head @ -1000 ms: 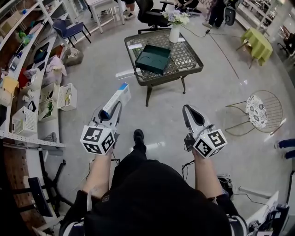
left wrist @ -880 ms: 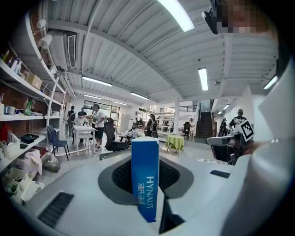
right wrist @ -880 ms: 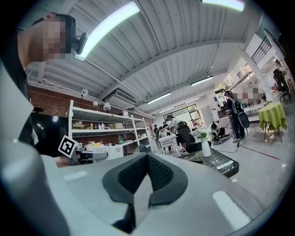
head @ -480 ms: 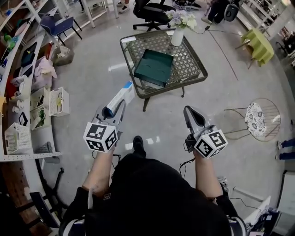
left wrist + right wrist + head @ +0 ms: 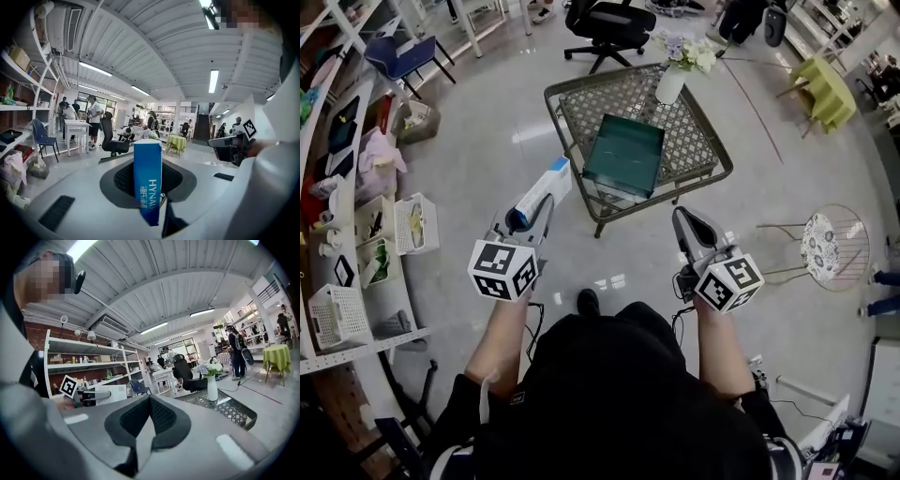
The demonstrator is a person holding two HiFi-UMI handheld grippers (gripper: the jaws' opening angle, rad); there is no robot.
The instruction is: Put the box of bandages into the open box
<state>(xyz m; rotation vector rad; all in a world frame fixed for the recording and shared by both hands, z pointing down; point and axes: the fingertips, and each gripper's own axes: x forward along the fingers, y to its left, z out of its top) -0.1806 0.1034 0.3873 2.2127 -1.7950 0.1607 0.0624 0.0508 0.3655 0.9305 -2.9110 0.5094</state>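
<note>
My left gripper is shut on the blue and white box of bandages, which sticks out ahead of the jaws toward the table; in the left gripper view the bandage box stands upright between the jaws. The open box, dark green with its lid off, lies on the wire-top table ahead and to the right of the bandages. My right gripper is shut and empty, held level with the left one just short of the table's near edge. Its jaws meet with nothing between them in the right gripper view.
A white vase of flowers stands at the table's far right corner. A black office chair is beyond the table. Shelves with baskets line the left. A round wire stool is to the right, and a green-draped table far right.
The table with the green box has come closer to both grippers as the person walked forward. The left gripper keeps its hold on the bandage box.
</note>
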